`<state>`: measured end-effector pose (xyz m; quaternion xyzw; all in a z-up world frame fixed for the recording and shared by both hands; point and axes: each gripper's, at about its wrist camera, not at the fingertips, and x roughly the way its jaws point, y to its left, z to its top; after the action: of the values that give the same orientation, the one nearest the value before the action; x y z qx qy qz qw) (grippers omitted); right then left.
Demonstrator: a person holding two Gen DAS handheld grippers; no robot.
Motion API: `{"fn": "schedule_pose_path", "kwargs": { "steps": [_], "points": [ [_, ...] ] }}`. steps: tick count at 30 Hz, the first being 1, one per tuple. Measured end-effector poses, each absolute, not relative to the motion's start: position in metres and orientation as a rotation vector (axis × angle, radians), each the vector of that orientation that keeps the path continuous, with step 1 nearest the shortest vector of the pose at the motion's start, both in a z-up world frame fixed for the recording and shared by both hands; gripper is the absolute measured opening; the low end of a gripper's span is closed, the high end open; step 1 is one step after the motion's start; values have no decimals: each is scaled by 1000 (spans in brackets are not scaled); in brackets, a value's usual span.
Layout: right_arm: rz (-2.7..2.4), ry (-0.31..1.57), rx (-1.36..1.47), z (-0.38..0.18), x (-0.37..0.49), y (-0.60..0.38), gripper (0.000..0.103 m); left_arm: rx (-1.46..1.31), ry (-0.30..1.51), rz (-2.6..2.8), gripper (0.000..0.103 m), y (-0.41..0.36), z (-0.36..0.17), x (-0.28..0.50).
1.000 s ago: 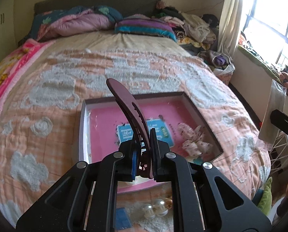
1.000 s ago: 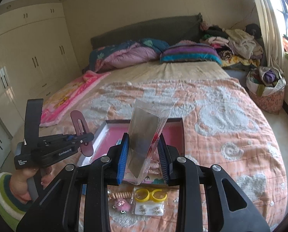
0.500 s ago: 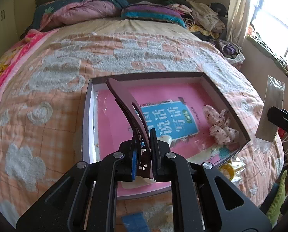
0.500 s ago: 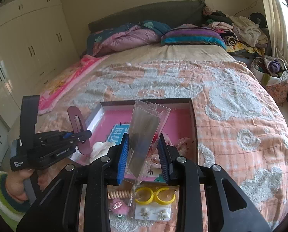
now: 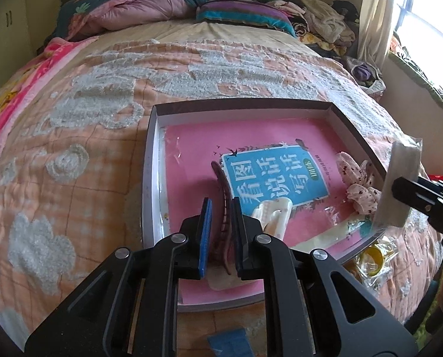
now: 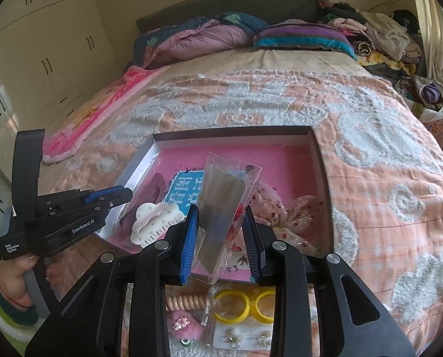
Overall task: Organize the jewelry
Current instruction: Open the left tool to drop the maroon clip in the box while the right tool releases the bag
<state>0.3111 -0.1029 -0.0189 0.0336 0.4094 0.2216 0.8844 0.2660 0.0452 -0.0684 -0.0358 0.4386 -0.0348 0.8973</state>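
Both my grippers over the tray [image 5: 150, 178]

My left gripper [image 5: 221, 223] is clamped on a maroon hair clip [image 5: 223, 190]; my right gripper [image 6: 221, 232] pinches a clear plastic packet [image 6: 224, 205].

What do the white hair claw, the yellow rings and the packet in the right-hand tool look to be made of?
The white hair claw looks like matte moulded plastic, with evenly cast teeth and small holes. The yellow rings seem to be smooth plastic or resin, slightly translucent and glossy; which one is unclear. The packet in the right gripper looks like thin clear plastic film, see-through with bright creases and glare.
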Motion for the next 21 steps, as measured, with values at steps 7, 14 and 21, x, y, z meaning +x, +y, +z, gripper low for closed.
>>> {"fn": "schedule_pose_path", "kwargs": {
  "steps": [7, 14, 21],
  "points": [
    [475, 885, 69, -33, 317, -93, 30, -67, 919, -71, 6, 51, -72, 262],
    [473, 901, 73, -39, 313, -87, 32, -77, 910, -69, 6, 54, -68, 256],
    [462, 878, 64, -29, 300, -89, 43, -90, 906, -79, 6, 53, -64, 252]
  ]
}}
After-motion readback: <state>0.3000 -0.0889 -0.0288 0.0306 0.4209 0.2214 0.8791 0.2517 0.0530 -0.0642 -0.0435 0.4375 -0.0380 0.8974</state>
